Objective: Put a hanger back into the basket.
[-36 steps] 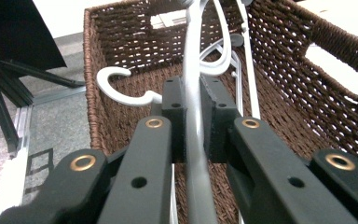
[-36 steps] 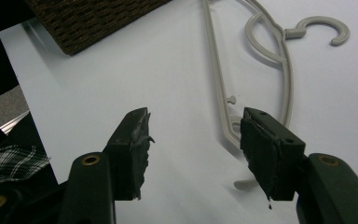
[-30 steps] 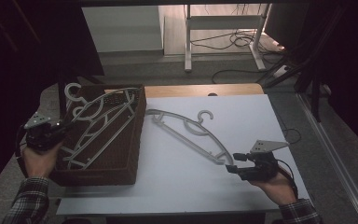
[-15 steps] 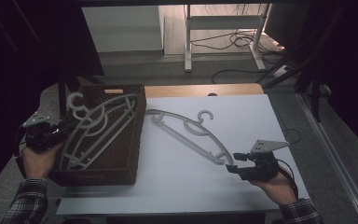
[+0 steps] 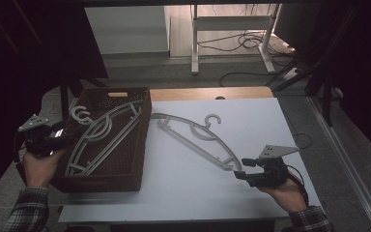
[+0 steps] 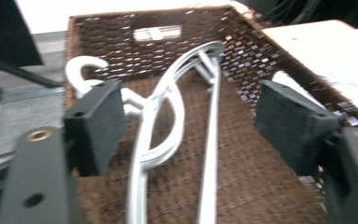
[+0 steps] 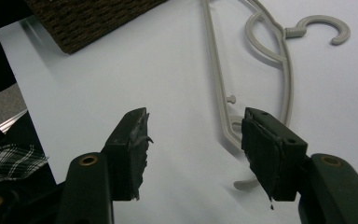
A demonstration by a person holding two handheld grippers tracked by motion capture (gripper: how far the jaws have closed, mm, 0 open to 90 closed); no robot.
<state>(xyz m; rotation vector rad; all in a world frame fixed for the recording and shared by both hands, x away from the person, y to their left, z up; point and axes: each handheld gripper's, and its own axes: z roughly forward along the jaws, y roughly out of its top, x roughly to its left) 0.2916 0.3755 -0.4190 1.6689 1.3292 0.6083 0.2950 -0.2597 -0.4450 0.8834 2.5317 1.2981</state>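
We see a brown woven basket (image 5: 125, 164) at the left of the white table (image 5: 183, 193), with a grey plastic hanger (image 5: 101, 137) lying in it, its hook (image 5: 79, 113) poking over the basket's left rim. Our left gripper (image 5: 60, 137) sits at that rim; its jaws have just been opening, and in the left gripper view its pads (image 6: 98, 123) stand apart with the hanger between them, untouched. A second hanger (image 5: 198, 137) lies flat on the table just right of the basket. Our right gripper (image 5: 244, 169) rests near that hanger's lower end, jaws open; in the right gripper view that end lies just beside one pad (image 7: 270, 149), and we cannot tell whether it touches.
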